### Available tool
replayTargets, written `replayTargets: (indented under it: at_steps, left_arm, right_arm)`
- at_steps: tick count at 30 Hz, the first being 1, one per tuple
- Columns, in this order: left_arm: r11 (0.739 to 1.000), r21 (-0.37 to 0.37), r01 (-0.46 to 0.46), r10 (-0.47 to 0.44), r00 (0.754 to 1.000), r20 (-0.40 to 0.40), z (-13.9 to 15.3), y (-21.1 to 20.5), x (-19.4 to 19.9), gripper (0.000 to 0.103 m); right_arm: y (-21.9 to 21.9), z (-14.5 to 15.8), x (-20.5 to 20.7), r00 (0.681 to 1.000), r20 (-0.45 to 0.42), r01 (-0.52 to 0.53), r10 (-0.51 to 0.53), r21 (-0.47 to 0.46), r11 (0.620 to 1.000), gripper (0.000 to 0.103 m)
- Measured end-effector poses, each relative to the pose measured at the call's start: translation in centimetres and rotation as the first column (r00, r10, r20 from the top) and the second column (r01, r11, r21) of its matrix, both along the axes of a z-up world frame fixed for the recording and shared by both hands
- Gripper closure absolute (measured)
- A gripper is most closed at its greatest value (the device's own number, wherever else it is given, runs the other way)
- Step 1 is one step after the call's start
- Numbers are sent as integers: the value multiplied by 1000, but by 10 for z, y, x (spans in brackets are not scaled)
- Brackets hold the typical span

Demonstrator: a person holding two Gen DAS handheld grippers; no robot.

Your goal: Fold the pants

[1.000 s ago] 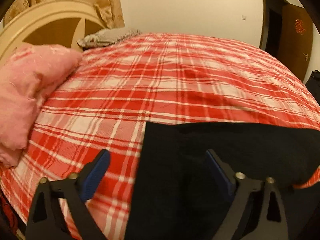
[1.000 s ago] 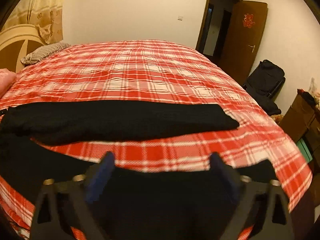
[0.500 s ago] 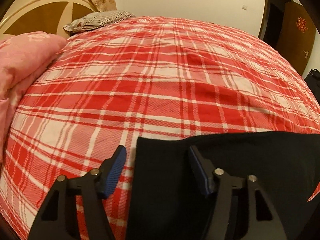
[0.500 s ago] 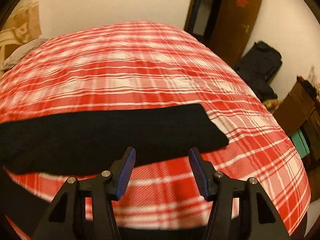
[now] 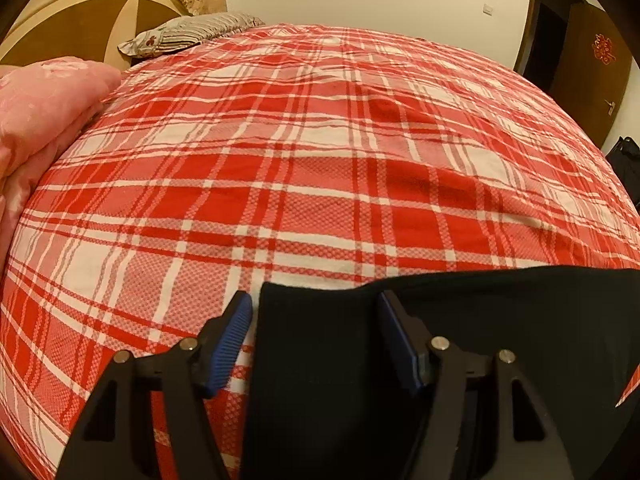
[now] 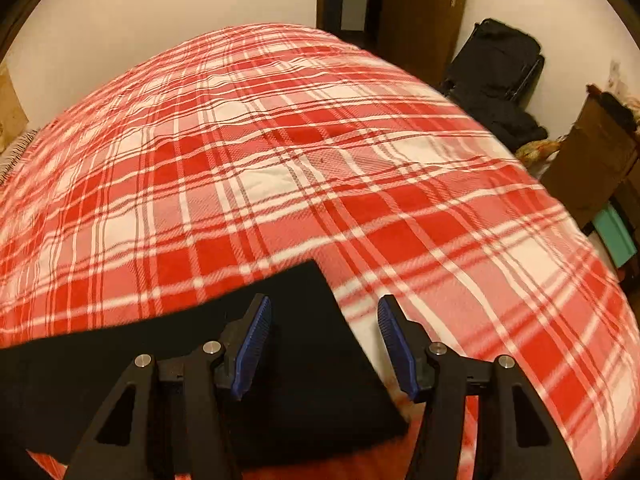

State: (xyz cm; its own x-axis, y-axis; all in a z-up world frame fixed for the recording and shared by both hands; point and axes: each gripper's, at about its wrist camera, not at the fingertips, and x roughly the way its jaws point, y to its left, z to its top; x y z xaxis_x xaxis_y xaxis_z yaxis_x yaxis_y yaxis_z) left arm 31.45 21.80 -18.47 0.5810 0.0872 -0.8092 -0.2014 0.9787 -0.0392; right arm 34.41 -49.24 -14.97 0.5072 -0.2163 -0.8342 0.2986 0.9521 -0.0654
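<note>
Black pants (image 5: 500,320) lie flat on a red and white plaid bed cover (image 5: 320,160). In the left wrist view my left gripper (image 5: 314,340) is open and straddles the pants' left corner, one finger on each side of the edge. In the right wrist view the pants (image 6: 160,352) end in a squared leg end. My right gripper (image 6: 324,344) is open and straddles the right edge of that leg end, close above the cloth.
A pink quilt (image 5: 36,120) and a striped pillow (image 5: 192,32) lie by the headboard at the left. A black bag (image 6: 496,64), a brown door (image 6: 424,12) and a cabinet (image 6: 592,156) stand beyond the bed's right side.
Both grippers have moved forward and down onto the pants' far edge and narrowed their opening. The right gripper has passed from the near leg to the end of the far leg.
</note>
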Motion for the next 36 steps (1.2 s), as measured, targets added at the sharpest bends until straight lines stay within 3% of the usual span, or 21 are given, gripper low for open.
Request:
replayTargets:
  at_steps: [8,14,18,21,23,36]
  left_arm:
    - [1000,21,6,-6,1000,-3,-2,-2,2,37]
    - [1000,-8,15,-15,1000,-25,-4,1,7,31]
    - [1000,6,21,-21,1000,-19,-4,-2,7,33]
    - [999,3,44,-44,999,4,0,-4,5,53]
    - [996,-46,72,-71,997,19,5,-3,3,86]
    - [989,-106,99,-77,978,191,49,0,-28,89]
  right_arm:
    - [-8,-23,24,999,-20,-27,28,36,999,47]
    - [-5,-25,24,998,-18,-52,54,92,994,70]
    - [-1,-21,20,997,-11,-69,71,93,993,92]
    - [4,-11,13,997,12,-82,82,76,994,96]
    - [9,-1,5,994,42,-105,103,65,992,96]
    - [30,70,-81,942,263,-204,207,-36,978,97]
